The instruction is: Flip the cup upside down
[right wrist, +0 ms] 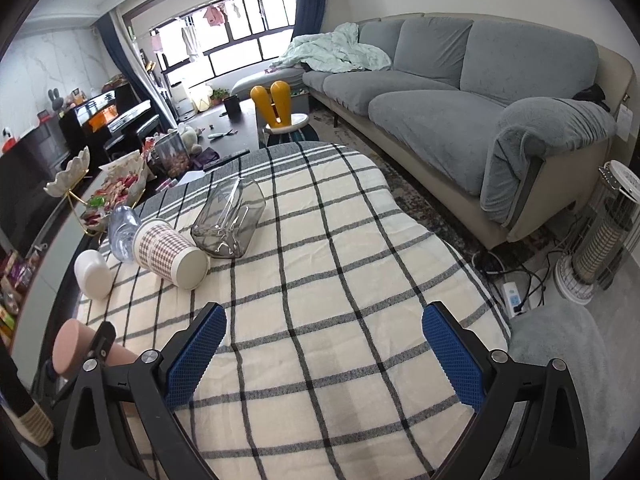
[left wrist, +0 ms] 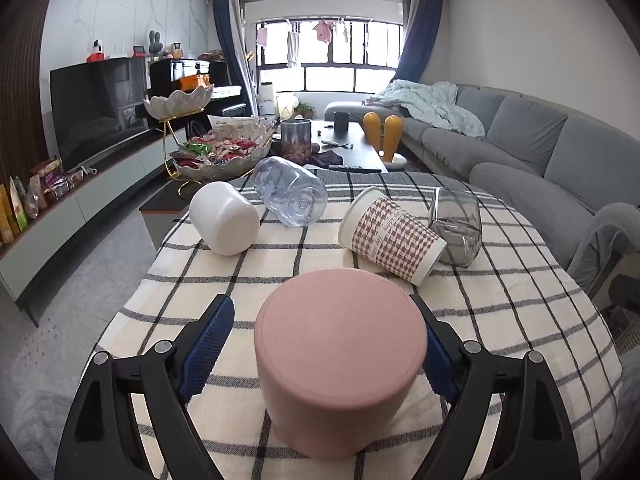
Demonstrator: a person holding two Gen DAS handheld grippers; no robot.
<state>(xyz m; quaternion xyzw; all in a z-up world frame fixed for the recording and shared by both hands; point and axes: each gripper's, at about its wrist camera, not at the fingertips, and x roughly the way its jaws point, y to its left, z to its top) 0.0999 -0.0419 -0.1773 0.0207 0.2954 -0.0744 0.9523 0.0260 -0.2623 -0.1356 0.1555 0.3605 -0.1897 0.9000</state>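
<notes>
Pink cup point(left wrist: 340, 360) is sitting between the left gripper point(left wrist: 328, 344) fingers, flat closed base facing up and toward the camera, so it's reading as already mouth-down on the checked cloth point(left wrist: 500, 320), long axis roughly vertical. Left fingers are straddling it wide: the right-side pad point(left wrist: 438, 360) is lying against the cup wall or very nearly touching, while the left-side pad point(left wrist: 208, 344) is standing clearly apart with cloth showing in the gap. Judging that as not clamped, though fisheye distortion is making the right contact hard to call. Right gripper point(right wrist: 324, 356) is hanging over bare cloth well off to the cup's right side, fingers spread wide and gripping nothing; from its camera the pink cup point(right wrist: 72, 344) is only peeking in at the far left edge, partly behind the other gripper. So the left hand is the nearer one by a wide margin, and any next move on this cup is turning on that straddle: cup dead centre between the pads, axis upright, jaws either closing in or backing away. Four more cups are lying on their sides further back: white cup point(left wrist: 224, 224), clear bluish cup point(left wrist: 290, 192), houndstooth paper cup point(left wrist: 392, 236), smoky glass point(left wrist: 458, 228). Those are looking like remaining work.
</notes>
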